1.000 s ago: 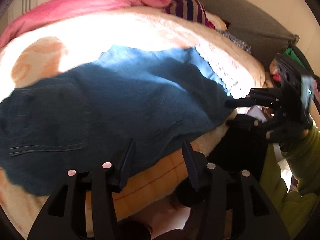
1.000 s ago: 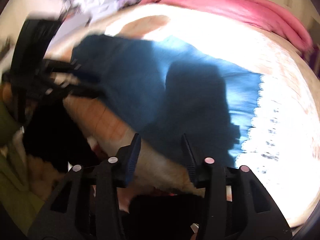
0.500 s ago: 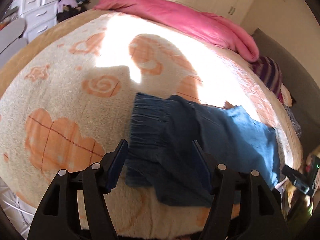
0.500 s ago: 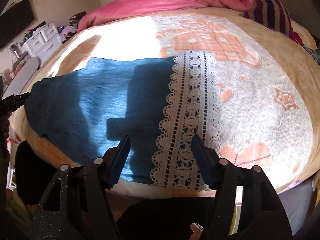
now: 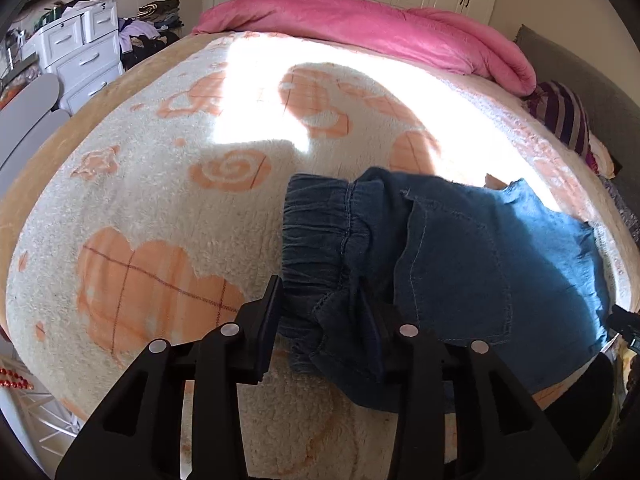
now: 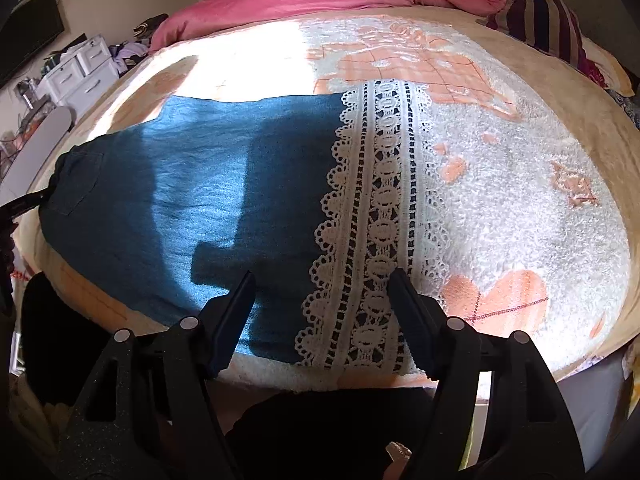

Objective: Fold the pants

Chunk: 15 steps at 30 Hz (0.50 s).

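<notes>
Blue denim pants (image 5: 480,256) lie flat across the cream and orange blanket (image 5: 160,200) on the bed. Their elastic waistband (image 5: 320,232) is bunched between the jaws of my left gripper (image 5: 322,300), which are closing and press on the fabric. In the right wrist view the pants (image 6: 200,184) end in a white lace hem (image 6: 384,200). My right gripper (image 6: 322,280) hovers over that hem at the bed's near edge, its jaws opening, with the lace lying flat beneath the gap, untouched. The left gripper's tip (image 6: 24,202) shows at the far left.
A pink duvet (image 5: 380,28) is heaped along the far side of the bed. A striped pillow (image 5: 560,116) lies at the right by a grey headboard. White drawers (image 5: 80,52) with piled clothes stand to the left. Dark clothing of a person (image 6: 320,420) fills the near edge.
The left view swung from the pants' middle to the waistband, and its jaws narrowed onto the bunched fabric. The right view swung to the lace hem, and its jaws spread wider.
</notes>
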Motion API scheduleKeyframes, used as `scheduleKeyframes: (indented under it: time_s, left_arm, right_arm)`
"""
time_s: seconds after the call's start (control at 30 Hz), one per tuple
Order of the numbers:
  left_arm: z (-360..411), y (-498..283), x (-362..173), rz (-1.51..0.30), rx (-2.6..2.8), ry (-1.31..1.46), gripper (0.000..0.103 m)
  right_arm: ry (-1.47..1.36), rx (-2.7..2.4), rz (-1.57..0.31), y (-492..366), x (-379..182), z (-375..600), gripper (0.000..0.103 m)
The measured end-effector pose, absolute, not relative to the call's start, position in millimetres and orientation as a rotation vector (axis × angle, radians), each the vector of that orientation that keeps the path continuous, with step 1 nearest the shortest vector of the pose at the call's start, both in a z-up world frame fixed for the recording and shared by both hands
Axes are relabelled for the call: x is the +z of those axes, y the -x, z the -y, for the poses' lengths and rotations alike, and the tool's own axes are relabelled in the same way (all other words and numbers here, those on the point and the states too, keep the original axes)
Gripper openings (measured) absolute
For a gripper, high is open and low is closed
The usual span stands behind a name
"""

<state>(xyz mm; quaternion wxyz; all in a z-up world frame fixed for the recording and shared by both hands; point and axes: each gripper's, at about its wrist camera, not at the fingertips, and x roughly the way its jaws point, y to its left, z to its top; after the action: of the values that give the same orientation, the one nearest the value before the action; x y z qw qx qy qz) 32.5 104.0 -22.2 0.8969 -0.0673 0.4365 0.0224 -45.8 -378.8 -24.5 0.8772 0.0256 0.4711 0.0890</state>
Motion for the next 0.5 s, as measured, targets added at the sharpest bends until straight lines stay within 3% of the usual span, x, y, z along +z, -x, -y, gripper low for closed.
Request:
scheduleKeyframes:
  time_s: [0.2, 0.3, 0.47, 0.5]
  left_arm:
    - [-98.4, -20.7, 7.9, -0.842, 0.051, 0.122, 0.045]
    - [-88.0, -12.1, 34.2, -0.775, 0.025, 0.093, 0.061]
    - [-56.1, -30.2, 56.3, -0.734, -0.084, 0.089, 0.063]
    - [-50.0, -34.6, 56.9, -0.735, -0.104, 0.091, 0.068]
  right_arm:
    - [-0.067, 0.201, -0.964, 48.4, -16.9, 380.2, 0.065]
    - [-0.115, 0.209, -0.906, 47.7, -2.7, 386.7, 0.066]
    - [-0.156, 0.138, -0.862, 17.0, 15.0, 409.8, 0.069]
    - [-0.181, 0.133, -0.86, 9.8, 16.7, 415.4, 0.069]
